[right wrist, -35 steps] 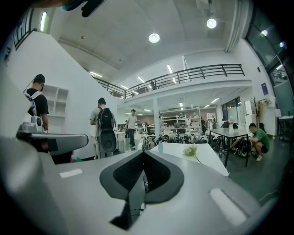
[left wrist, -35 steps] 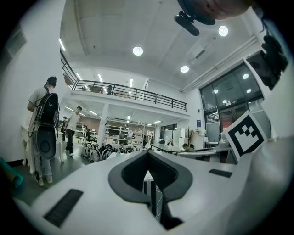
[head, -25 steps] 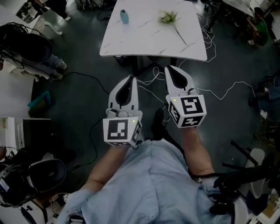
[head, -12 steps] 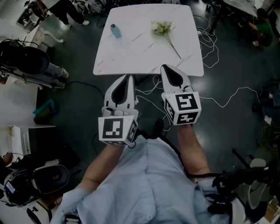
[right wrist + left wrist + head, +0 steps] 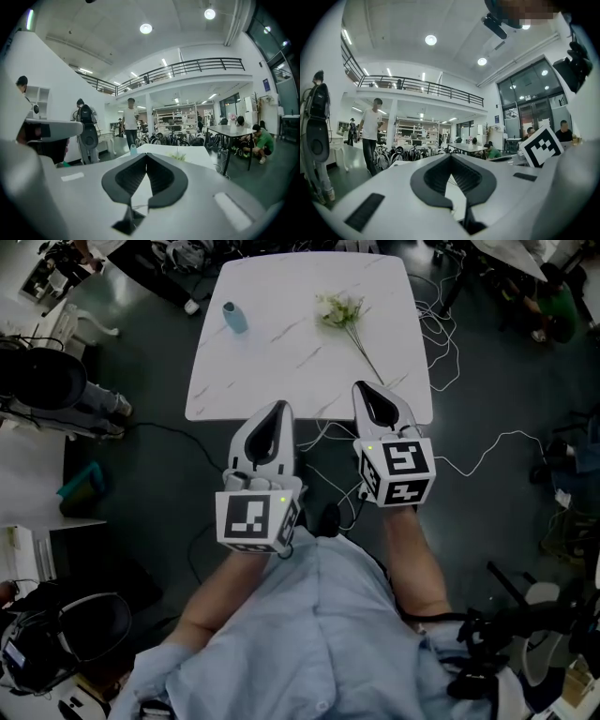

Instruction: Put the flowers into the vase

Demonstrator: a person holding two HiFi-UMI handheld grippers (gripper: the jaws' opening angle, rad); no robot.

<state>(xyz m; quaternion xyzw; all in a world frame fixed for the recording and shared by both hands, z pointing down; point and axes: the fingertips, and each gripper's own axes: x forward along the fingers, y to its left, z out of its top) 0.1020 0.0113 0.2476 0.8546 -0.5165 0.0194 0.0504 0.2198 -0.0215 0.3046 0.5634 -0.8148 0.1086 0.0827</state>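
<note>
A small blue vase (image 5: pixel 233 317) stands upright on the white marble-look table (image 5: pixel 281 381), towards its far left. A bunch of pale flowers (image 5: pixel 340 310) lies flat at the table's far right, its thin stem running towards the near edge. My left gripper (image 5: pixel 278 407) is shut and empty, with its tip at the table's near edge. My right gripper (image 5: pixel 367 387) is also shut and empty, reaching just over that edge, short of the stem's end. The right gripper view shows the vase (image 5: pixel 133 149) and the flowers (image 5: pixel 178 156) ahead of its closed tips (image 5: pixel 146 154). The left gripper (image 5: pixel 451 157) points level.
White cables (image 5: pixel 441 329) trail over the dark floor to the right of and under the table. Chairs and gear (image 5: pixel 52 381) stand at the left. A person (image 5: pixel 371 131) stands in the hall, and others sit at a table (image 5: pixel 258 138) at the far right.
Both grippers have moved forward to the table, which has come closer in the head view. Their tips are now at its near edge. Both stay shut.
</note>
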